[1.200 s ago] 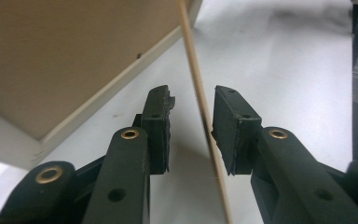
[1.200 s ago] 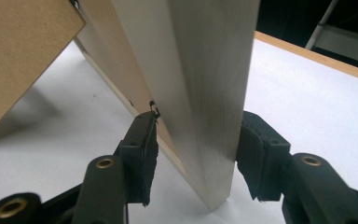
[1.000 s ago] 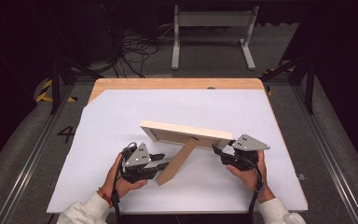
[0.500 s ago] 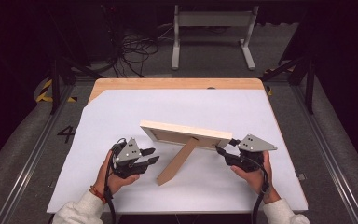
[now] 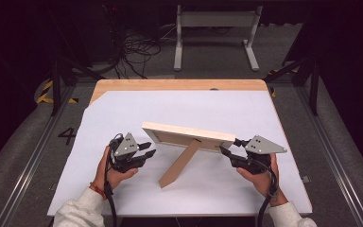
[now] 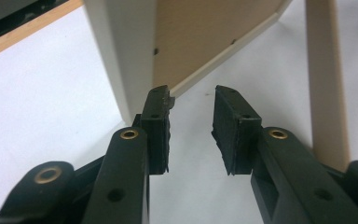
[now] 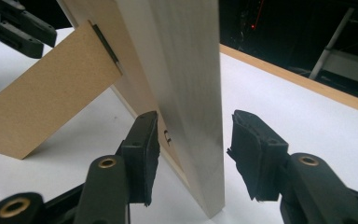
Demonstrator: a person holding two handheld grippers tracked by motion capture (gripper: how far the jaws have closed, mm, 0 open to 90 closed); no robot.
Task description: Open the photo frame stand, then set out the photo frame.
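Observation:
A light wooden picture frame (image 5: 189, 135) stands upright on the white sheet, back towards me, propped on its brown easel leg (image 5: 179, 163). My left gripper (image 5: 145, 150) is open just off the frame's left end. In the left gripper view its jaws (image 6: 193, 100) hold nothing, with the frame's corner (image 6: 121, 46) just beyond the left jaw. My right gripper (image 5: 230, 147) straddles the frame's right end. In the right gripper view (image 7: 196, 126) the jaws have just been closing. The frame's edge (image 7: 182, 70) is between them, with a gap still at the right pad (image 7: 254, 154).
A white sheet (image 5: 123, 109) covers the wooden table (image 5: 170, 85). A metal stand (image 5: 215, 28) and cables (image 5: 137, 47) lie on the dark floor beyond the far edge. Rails run along both sides of the table.
My left gripper has drawn left, away from the easel leg and off the frame's left end. The frame stays standing and the right gripper has kept its place.

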